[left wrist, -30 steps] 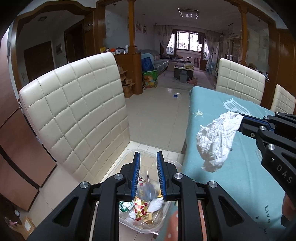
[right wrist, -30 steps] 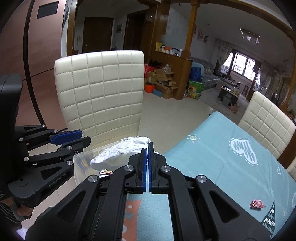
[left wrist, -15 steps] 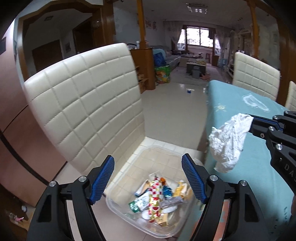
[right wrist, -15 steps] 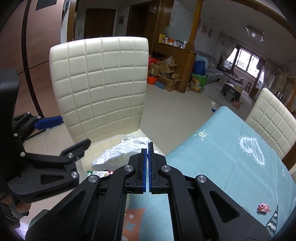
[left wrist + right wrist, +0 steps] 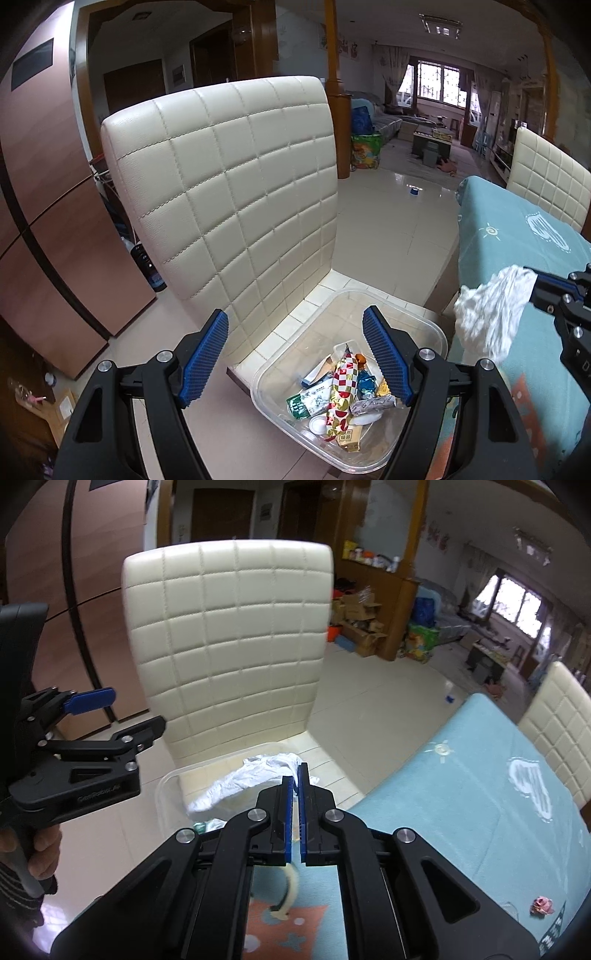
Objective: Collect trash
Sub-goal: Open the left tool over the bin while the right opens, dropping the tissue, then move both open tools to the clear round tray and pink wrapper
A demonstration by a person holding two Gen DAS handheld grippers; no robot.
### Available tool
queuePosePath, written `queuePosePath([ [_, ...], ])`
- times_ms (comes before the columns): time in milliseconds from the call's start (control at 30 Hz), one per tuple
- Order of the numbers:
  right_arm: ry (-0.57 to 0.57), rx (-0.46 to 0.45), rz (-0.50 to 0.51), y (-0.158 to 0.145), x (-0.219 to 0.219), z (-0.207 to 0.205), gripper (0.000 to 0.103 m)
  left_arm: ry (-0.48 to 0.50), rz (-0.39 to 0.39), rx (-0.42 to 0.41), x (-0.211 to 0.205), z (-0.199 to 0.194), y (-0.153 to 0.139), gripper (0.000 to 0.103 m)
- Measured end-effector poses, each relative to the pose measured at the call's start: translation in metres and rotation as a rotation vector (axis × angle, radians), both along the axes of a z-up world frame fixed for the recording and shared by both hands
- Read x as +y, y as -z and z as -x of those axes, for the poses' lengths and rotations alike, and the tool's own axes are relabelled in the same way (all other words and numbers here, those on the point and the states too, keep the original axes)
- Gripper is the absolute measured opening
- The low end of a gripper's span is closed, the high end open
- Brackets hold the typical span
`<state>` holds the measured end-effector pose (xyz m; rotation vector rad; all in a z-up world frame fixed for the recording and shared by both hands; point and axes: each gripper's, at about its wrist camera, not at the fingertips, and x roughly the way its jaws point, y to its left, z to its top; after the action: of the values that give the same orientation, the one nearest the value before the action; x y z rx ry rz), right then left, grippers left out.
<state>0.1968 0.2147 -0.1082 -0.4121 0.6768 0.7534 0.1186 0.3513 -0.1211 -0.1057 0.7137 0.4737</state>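
Observation:
A clear plastic bin (image 5: 439, 332) stands on the seat of a cream quilted chair (image 5: 240, 192), holding several wrappers (image 5: 343, 391). My left gripper (image 5: 295, 314) hangs open above the bin, nothing between its fingers; it also shows at the left of the right wrist view (image 5: 125, 712). My right gripper (image 5: 295, 771) pinches a crumpled white tissue (image 5: 255, 779) at its tips, and its jaws are starting to open, with a thin gap between the pads. The tissue (image 5: 487, 314) dangles by the bin's right rim, at the table's edge.
A table with a light blue cloth (image 5: 461, 794) lies right of the chair; a small pink wrapper (image 5: 542, 904) rests on it. More cream chairs (image 5: 546, 177) stand beyond the table. A person's hand (image 5: 44, 849) grips the left handle. Tiled floor stretches behind.
My left gripper's jaws went from nearly shut to wide open over the bin. Both grippers moved closer to the chair and bin. A thin gap now shows between the right pads.

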Motion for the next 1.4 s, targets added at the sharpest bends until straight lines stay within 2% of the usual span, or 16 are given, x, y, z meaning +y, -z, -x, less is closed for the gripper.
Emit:
queuePosePath([
  [367,0.067,0.017,0.045,0.012,-0.006,-0.013,0.005,0.011,-0.001,-0.006,-0.004,0.001,0.0,0.074],
  [500,0.075,0.026,0.037,0.014,-0.012,-0.015,0.009,0.022,0.0,-0.008,-0.008,0.002,-0.001,0.074],
  [567,0.081,0.017,0.03,0.013,-0.014,-0.014,0.028,0.026,-0.004,-0.008,-0.01,0.003,-0.002,0.074],
  [600,0.09,-0.005,0.015,0.01,-0.017,-0.012,0.062,0.029,-0.005,-0.007,-0.012,0.003,-0.002,0.074],
  [633,0.092,-0.037,-0.003,0.007,-0.019,-0.009,0.085,0.031,-0.005,-0.007,-0.012,0.004,-0.002,0.074],
  [767,0.095,-0.062,0.0,0.0,-0.021,-0.004,0.083,0.028,-0.011,-0.012,-0.012,0.007,-0.006,0.074],
  [1067,0.139,-0.014,-0.03,-0.007,-0.052,-0.005,0.084,0.066,-0.009,-0.026,-0.03,0.008,-0.017,0.074],
  [1300,0.225,-0.01,-0.055,-0.017,-0.108,-0.003,0.084,0.173,-0.035,-0.03,-0.08,0.0,-0.029,0.074],
  [1400,0.276,-0.006,-0.067,-0.019,-0.136,-0.004,0.084,0.246,-0.054,-0.023,-0.114,-0.007,-0.033,0.074],
])
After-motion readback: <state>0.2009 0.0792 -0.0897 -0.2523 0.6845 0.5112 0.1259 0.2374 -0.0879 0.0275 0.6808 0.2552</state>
